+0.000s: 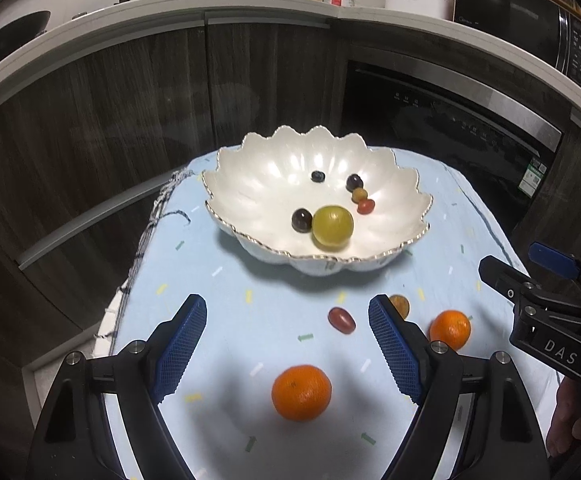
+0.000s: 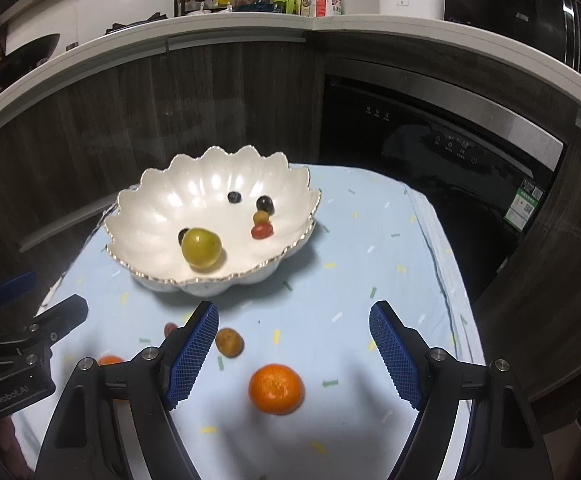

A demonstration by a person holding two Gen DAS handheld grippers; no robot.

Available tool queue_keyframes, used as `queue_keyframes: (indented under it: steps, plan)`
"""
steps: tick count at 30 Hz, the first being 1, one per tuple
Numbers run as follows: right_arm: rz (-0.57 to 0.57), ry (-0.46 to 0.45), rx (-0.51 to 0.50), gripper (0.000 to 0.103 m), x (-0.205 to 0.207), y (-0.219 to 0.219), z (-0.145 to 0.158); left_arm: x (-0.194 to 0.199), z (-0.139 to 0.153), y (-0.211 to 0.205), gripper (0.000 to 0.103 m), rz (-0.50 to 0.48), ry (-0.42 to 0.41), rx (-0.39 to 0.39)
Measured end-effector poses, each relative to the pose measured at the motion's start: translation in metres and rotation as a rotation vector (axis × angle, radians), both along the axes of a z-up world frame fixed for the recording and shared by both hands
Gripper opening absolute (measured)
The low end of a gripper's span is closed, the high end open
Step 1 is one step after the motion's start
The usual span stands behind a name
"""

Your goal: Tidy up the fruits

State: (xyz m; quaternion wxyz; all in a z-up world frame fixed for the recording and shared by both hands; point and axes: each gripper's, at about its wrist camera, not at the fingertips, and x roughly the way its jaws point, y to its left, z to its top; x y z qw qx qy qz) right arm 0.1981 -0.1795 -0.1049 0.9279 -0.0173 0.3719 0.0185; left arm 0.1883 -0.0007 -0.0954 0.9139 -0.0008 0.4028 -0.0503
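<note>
A white scalloped bowl (image 1: 230,188) (image 2: 150,208) on the light blue cloth holds a yellow-green round fruit (image 1: 332,226) (image 2: 201,249), dark grapes, a blueberry and a red cherry tomato (image 1: 366,206). On the cloth in front lie two mandarins, a red grape tomato (image 1: 341,320) and a brownish fruit (image 2: 229,342). My left gripper (image 1: 288,308) is open above the near mandarin (image 1: 301,393), not touching it. My right gripper (image 2: 294,312) is open over the other mandarin (image 2: 276,389) (image 1: 450,329), also apart from it.
The cloth (image 1: 218,280) covers a small table whose edges drop off left and right. Dark cabinets and a black oven (image 2: 430,160) stand behind. Bottles and a white cooker (image 2: 410,0) sit on the counter. Each gripper shows at the side of the other's view.
</note>
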Motion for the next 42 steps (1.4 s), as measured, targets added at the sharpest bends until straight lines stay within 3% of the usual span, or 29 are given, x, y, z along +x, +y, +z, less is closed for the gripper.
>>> queue_keyframes:
  steps: [42]
  plan:
    - [0.061,0.051,-0.052,0.079,-0.019,0.008,-0.073,-0.023,-0.073,-0.011,0.082,0.003,0.017,0.051]
